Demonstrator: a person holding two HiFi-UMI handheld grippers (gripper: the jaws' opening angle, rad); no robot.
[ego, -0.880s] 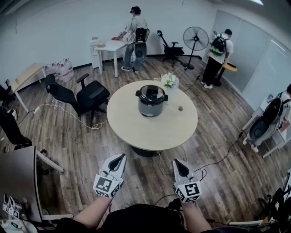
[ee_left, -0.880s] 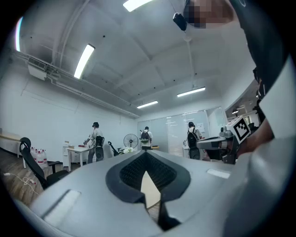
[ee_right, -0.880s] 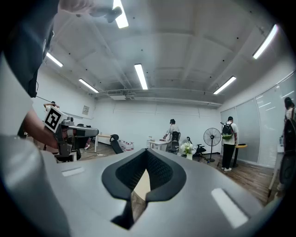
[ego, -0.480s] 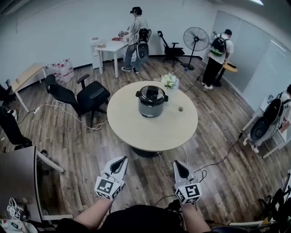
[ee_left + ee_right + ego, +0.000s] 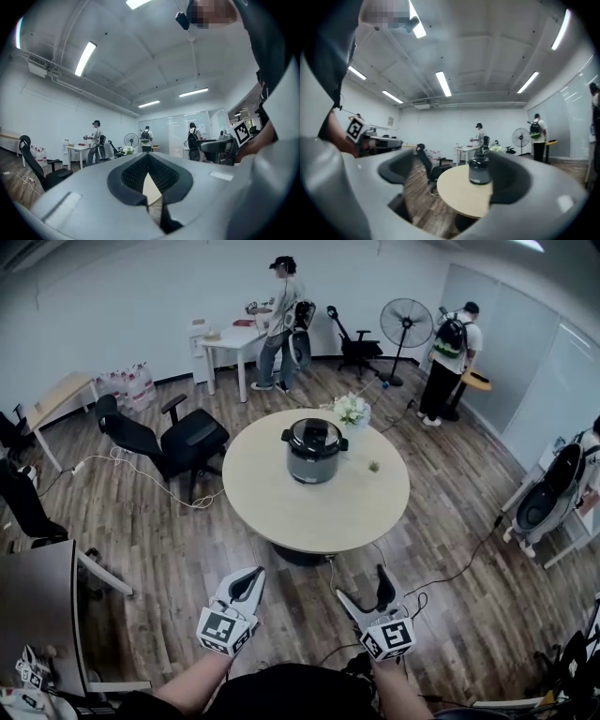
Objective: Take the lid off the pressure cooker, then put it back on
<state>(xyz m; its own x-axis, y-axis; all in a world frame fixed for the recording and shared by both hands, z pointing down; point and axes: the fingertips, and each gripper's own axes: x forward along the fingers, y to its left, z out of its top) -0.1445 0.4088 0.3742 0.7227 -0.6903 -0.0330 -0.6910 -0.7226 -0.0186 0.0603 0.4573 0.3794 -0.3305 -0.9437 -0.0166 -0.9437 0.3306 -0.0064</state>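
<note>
One round table (image 5: 309,512), wood floor (image 5: 169,531); left gripper (image 5: 251,573) fingers closed; right gripper (image 5: 361,581) fingers apart.

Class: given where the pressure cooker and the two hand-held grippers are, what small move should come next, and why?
Probably step closer to the round table: the pressure cooker, lid on, stands well beyond both. The left hand-held gripper is shut, the right hand-held gripper open and empty.

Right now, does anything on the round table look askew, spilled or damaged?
Nothing stands out. The pressure cooker stands upright on the round table, its lid on, flowers upright near it; no spill shows.
</note>
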